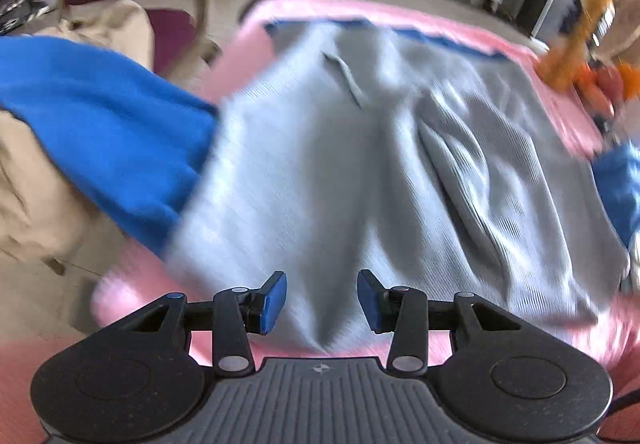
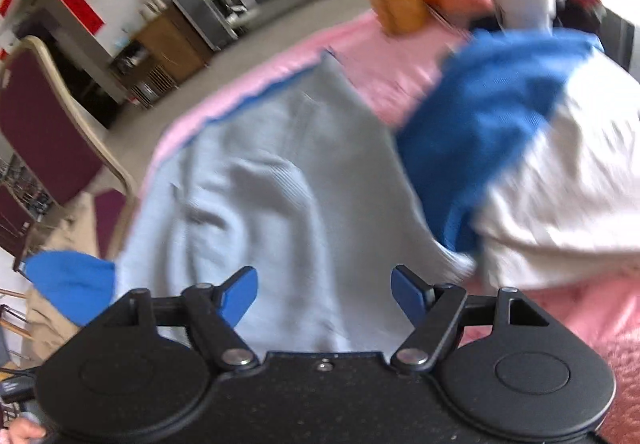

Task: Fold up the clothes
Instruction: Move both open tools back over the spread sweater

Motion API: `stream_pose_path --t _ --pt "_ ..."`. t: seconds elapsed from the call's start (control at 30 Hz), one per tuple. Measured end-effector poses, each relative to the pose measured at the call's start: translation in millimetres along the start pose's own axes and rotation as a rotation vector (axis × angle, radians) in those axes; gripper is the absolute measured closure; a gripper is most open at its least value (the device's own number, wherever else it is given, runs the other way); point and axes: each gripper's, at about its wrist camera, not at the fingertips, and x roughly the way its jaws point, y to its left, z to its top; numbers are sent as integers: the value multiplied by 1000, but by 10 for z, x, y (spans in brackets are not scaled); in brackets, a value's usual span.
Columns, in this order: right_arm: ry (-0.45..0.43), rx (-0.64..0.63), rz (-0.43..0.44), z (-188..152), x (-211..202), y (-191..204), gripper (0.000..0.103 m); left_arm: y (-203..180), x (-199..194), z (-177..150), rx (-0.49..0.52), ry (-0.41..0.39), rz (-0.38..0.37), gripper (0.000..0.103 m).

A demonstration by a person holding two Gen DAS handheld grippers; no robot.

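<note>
Lying spread on the pink tablecloth, the soft, limp grey ribbed sweater suits pinching at its near hem, with left gripper and right gripper both open and empty.

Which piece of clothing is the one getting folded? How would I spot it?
Find the pink table cover that fills the middle of both views. Spread across it, right ahead of the open left gripper and open right gripper, lies the light grey ribbed garment. It is pale and wrinkled with a thin blue edge at its far end, unlike the bright blue cloth beside it.
</note>
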Motion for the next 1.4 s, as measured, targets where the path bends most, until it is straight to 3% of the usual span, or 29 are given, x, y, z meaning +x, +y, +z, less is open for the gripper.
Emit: stream_pose_path --t 0.03,0.07,0.13,0.3,0.47,0.57,0.73,0.9,1.07,1.23,1.4 --pt "15 -13 4 -58 75 -46 62 -54 2 -20 25 -5 23 61" --pt "31 -31 12 -109 158 -72 71 -82 13 -22 35 -25 52 61" --pt "66 -59 35 -202 301 -92 78 -129 32 -35 47 -59 93 61" --pt "71 -197 111 -292 432 190 78 -302 154 -83 163 -45 170 65" --pt "127 -309 -3 -404 614 310 80 -428 193 -154 279 -24 237 62" --pt "145 -276 -41 -391 552 267 80 -376 150 -194 269 4 226 62" --pt "96 -256 -36 -359 376 274 78 -219 -31 -139 205 -9 178 63" --pt "-19 -230 63 -18 -35 475 66 -44 -532 221 158 -193 127 62" --pt "-148 -211 154 517 -351 758 58 142 -855 803 87 -326 89 59" --pt "-241 -183 179 1037 -208 961 55 368 -609 1417 -11 -343 80 57" --pt "-274 -159 123 1483 337 946 43 633 100 2023 -159 -241 61 55"
